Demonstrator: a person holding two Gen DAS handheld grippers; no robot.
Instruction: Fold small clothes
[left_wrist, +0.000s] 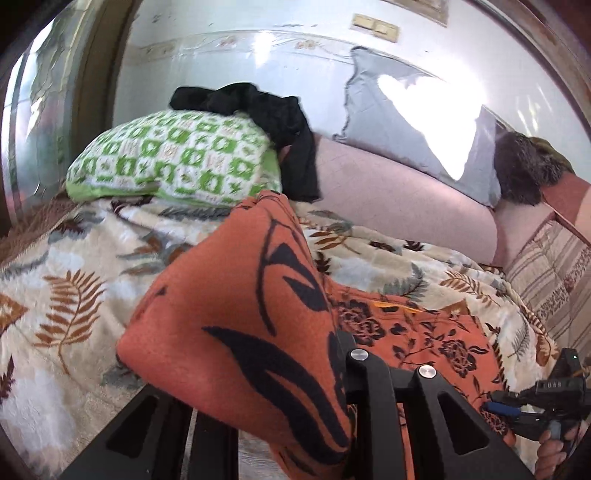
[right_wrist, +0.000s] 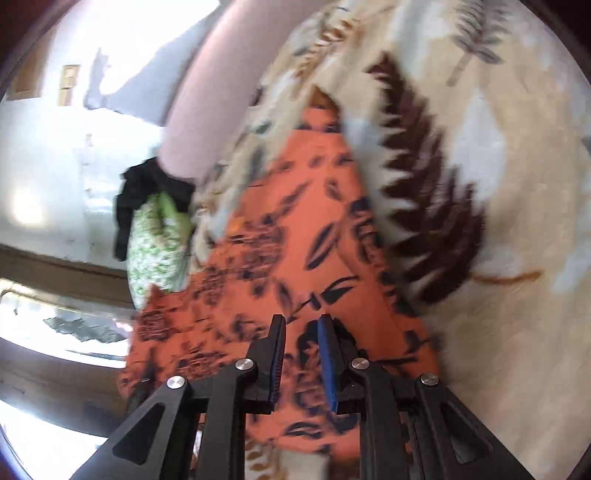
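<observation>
Left gripper is clamped on the orange floral garment. A raised flap stands up from between the fingers toward 12 o'clock and is draped over the finger on the 9 o'clock side. The rest of the garment is left lying on the leaf-print blanket toward 3 o'clock. The flap is judged to be held high so that it can be carried across the flat part as a fold. The pads themselves are covered by the cloth, so the exact bite cannot be seen.

The right gripper is pointed down over the garment's other end. Its blue pads are seen with a narrow gap between them, and orange fabric is seen through that gap. Whether a thin edge is nipped or merely passed over cannot be told, since the right wrist view is smeared. That end is probably being pinned or steadied as an anchor.

A green-patterned pillow with a black garment thrown over it is seen at 11 o'clock, well apart from the work. The garment's type is not made out, and its near hem is cut off at 6 o'clock.
</observation>
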